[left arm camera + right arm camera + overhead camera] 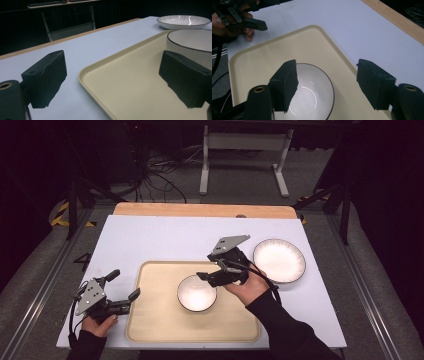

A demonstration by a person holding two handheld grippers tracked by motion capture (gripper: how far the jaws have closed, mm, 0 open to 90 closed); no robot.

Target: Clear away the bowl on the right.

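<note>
right gripper view: bowl (pixel 312 92) partly hidden

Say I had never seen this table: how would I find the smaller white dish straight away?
Start at the pale yellow tray lying on the white table nearest the person. The bowl sits inside it, toward its right side, just below the right gripper. Unlike the wider, flatter plate resting off the tray to the right, it is deeper, smaller and is the one dish on the tray.
</note>
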